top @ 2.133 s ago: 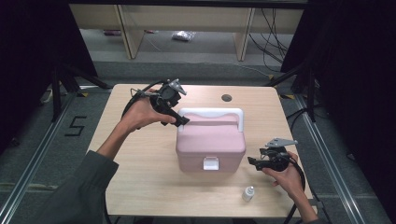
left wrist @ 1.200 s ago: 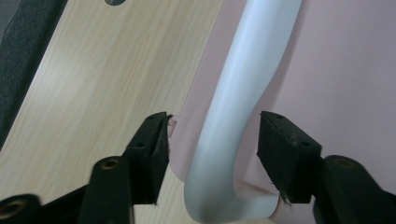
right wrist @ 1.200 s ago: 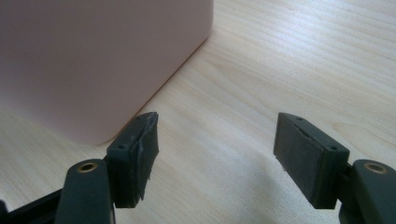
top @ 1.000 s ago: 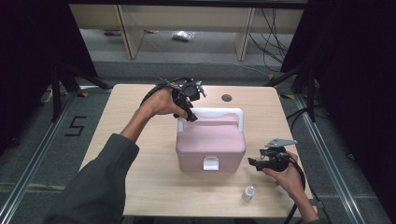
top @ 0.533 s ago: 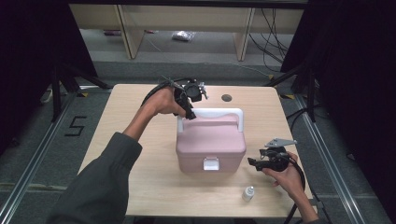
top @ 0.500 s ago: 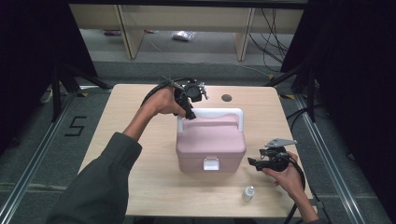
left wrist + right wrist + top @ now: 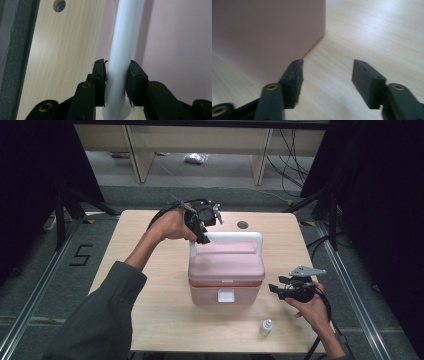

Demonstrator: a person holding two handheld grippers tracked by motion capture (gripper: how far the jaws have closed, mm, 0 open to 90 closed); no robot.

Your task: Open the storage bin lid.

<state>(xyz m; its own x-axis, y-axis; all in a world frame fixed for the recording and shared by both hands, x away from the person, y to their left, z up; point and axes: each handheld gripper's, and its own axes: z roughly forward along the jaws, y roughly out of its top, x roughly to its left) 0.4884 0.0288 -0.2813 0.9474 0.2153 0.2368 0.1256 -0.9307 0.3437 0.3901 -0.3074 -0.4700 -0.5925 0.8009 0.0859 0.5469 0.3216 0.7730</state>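
Here, on the left side of the table (image 7: 150, 310), my left gripper (image 7: 202, 227) sat at the far left corner of the pink box (image 7: 226, 277), where the white handle (image 7: 235, 237) bends down toward the lid. In the left gripper view I saw its jaws pressed against both sides of the white handle (image 7: 122, 52), clamped on it after just having been closing, with the pink lid beyond it and the pale wood to the left. A round hole (image 7: 59, 5) in the tabletop showed at the top of that view, and in the high view it lay just beyond the box, near the far edge.

The box itself stood upright near the middle of the table, its white latch (image 7: 226, 295) facing the near edge and its handle raised over the lid.

To the right, my right gripper (image 7: 277, 288) hovered just beside the box's near right side, pointing at it. Its jaws stood apart, though they had just been closing, and between them I saw only bare wood; the left pad (image 7: 294, 75) lay close to the pink wall (image 7: 267, 32), and I could not tell whether it touched. A small white bottle (image 7: 266, 327) stood near the table's near edge, in front of the box and left of my right hand (image 7: 310, 307).
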